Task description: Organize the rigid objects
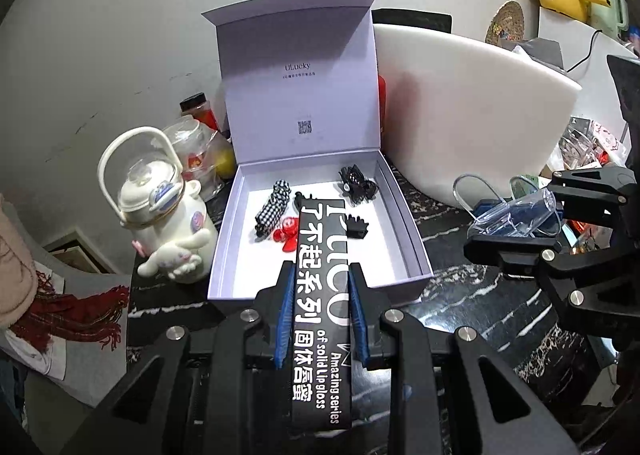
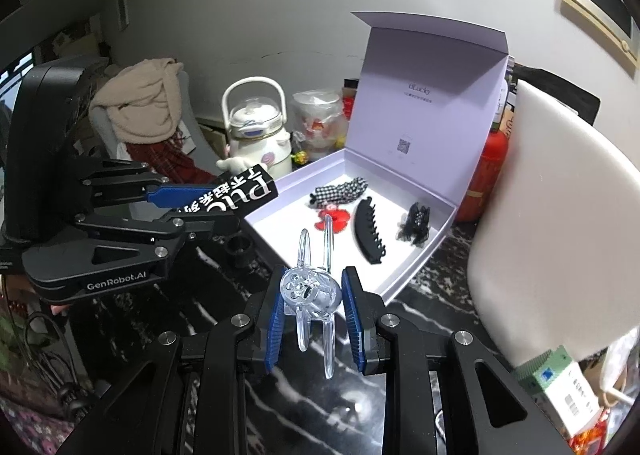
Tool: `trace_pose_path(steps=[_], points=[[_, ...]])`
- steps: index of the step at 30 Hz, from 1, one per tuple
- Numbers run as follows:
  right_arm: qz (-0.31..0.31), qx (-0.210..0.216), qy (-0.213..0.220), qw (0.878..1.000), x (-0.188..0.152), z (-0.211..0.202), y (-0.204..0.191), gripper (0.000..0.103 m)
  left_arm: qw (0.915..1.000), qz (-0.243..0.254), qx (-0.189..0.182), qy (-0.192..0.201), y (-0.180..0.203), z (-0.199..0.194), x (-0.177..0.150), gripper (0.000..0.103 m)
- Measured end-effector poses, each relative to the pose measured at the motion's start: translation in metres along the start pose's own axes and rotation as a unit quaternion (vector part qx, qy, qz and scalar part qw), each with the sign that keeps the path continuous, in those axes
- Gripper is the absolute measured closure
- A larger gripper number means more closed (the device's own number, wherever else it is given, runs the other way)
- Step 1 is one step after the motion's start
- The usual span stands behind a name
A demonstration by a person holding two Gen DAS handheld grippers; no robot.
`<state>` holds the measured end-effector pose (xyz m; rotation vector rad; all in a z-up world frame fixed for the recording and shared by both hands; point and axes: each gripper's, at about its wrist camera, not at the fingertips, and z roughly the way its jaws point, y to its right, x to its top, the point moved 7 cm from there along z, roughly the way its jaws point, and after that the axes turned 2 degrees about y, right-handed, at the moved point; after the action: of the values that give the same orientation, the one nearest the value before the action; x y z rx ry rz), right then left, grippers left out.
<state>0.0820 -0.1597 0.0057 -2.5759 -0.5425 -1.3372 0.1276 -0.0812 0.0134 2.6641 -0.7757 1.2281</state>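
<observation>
Left gripper jaws clamped on a black lip-gloss box, held above the near edge of the open white box. Four hair clips already lie inside. Right gripper jaws grip a clear hair clip above the table; both items are yet to go in.

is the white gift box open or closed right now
Open. The box has its lid standing upright behind the tray, and hair clips lie exposed inside.
</observation>
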Motion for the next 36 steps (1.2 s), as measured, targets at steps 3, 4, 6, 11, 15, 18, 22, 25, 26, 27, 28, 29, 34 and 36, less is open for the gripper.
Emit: trace_pose_path(steps=[3,4,6,11,15,18,22,25,26,27,28,29,34,36], points=[[0.001,-0.003,0.005,1.000,0.010,0.005,0.005,0.076,1.0000,0.006,0.006,0.003,-0.004,0.006,0.008,0.078],[0.002,-0.003,0.007,1.000,0.014,0.008,0.006,0.076,0.9999,0.008,0.007,0.004,-0.005,0.008,0.012,0.078],[0.006,-0.006,0.010,1.000,0.022,0.012,0.011,0.076,0.9999,0.011,0.007,0.006,-0.008,0.013,0.017,0.078],[0.012,-0.014,0.011,1.000,0.039,0.025,0.025,0.076,0.9998,0.011,0.008,0.011,-0.018,0.024,0.033,0.078],[0.015,-0.020,0.015,1.000,0.051,0.032,0.035,0.076,0.9997,0.011,0.014,0.016,-0.026,0.034,0.048,0.078],[0.010,-0.023,0.015,1.000,0.059,0.039,0.040,0.076,0.9995,0.019,0.019,0.016,-0.030,0.042,0.057,0.078],[0.005,-0.028,0.014,1.000,0.070,0.048,0.048,0.076,0.9993,0.025,0.021,0.017,-0.034,0.054,0.068,0.078],[0.001,-0.029,0.011,1.000,0.076,0.056,0.052,0.076,0.9994,0.023,0.020,0.018,-0.037,0.061,0.075,0.078],[0.001,-0.029,0.010,1.000,0.078,0.059,0.052,0.076,0.9993,0.023,0.023,0.019,-0.039,0.064,0.078,0.078],[0.001,-0.030,0.009,1.000,0.080,0.062,0.054,0.076,0.9992,0.024,0.025,0.020,-0.040,0.066,0.079,0.078],[0.002,-0.030,0.008,0.999,0.081,0.064,0.056,0.076,0.9991,0.023,0.028,0.021,-0.041,0.069,0.081,0.078],[0.002,-0.030,0.008,1.000,0.082,0.067,0.057,0.076,0.9991,0.021,0.029,0.021,-0.043,0.072,0.082,0.078],[0.001,-0.033,0.005,0.999,0.088,0.084,0.066,0.076,0.9997,0.010,0.022,0.009,-0.045,0.093,0.082,0.078],[0.004,-0.035,0.005,0.999,0.088,0.089,0.070,0.076,0.9998,0.007,0.020,0.006,-0.046,0.101,0.082,0.078]])
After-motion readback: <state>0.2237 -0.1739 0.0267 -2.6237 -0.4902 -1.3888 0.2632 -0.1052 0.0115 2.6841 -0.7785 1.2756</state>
